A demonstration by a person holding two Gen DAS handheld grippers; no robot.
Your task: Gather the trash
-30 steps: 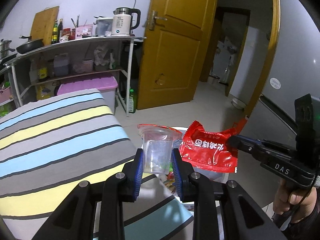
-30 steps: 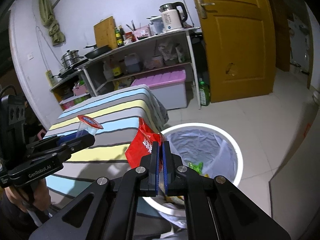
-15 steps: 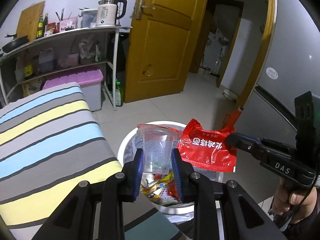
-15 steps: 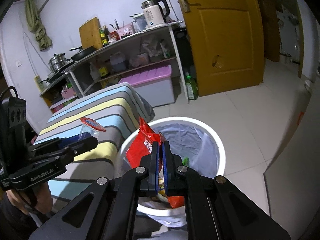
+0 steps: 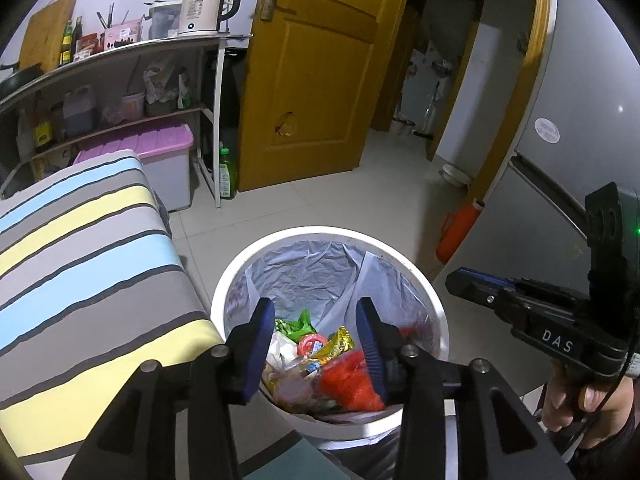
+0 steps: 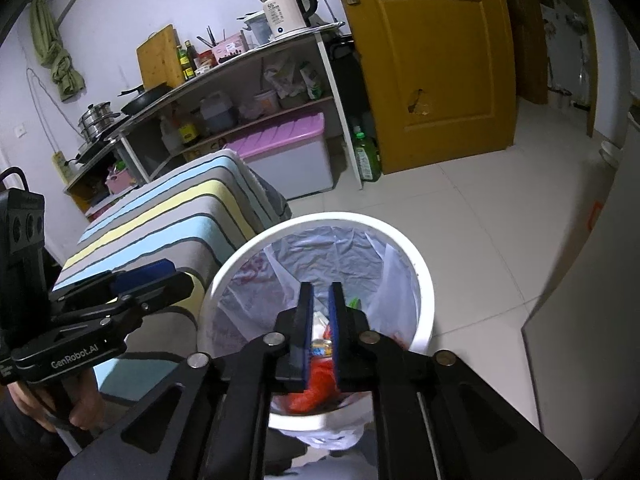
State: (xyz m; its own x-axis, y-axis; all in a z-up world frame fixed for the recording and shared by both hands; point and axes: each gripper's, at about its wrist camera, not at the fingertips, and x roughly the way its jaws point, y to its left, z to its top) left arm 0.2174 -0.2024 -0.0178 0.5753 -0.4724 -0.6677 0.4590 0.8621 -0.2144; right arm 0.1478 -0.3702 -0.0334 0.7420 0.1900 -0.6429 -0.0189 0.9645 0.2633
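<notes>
A white trash bin (image 5: 428,300) with a grey liner stands on the floor beside the striped table; it also shows in the right wrist view (image 6: 420,280). Inside lie several wrappers and a red snack packet (image 5: 348,384), also seen from the right wrist (image 6: 316,388). My left gripper (image 5: 316,344) is open and empty above the bin. My right gripper (image 6: 320,332) is open by a narrow gap and empty, also above the bin; it shows at the right of the left wrist view (image 5: 472,284). The clear cup is not discernible among the trash.
The striped table (image 5: 80,264) lies left of the bin. Behind stand a shelf rack (image 5: 120,92) with a kettle (image 5: 204,4), a pink-lidded box (image 5: 160,152), a green bottle (image 5: 227,176) and a wooden door (image 5: 320,80). An orange flask (image 5: 456,232) stands by the fridge.
Both grippers moved over the bin and opened. The clear cup left my left gripper and the red packet left my right gripper; the packet now lies in the bin.
</notes>
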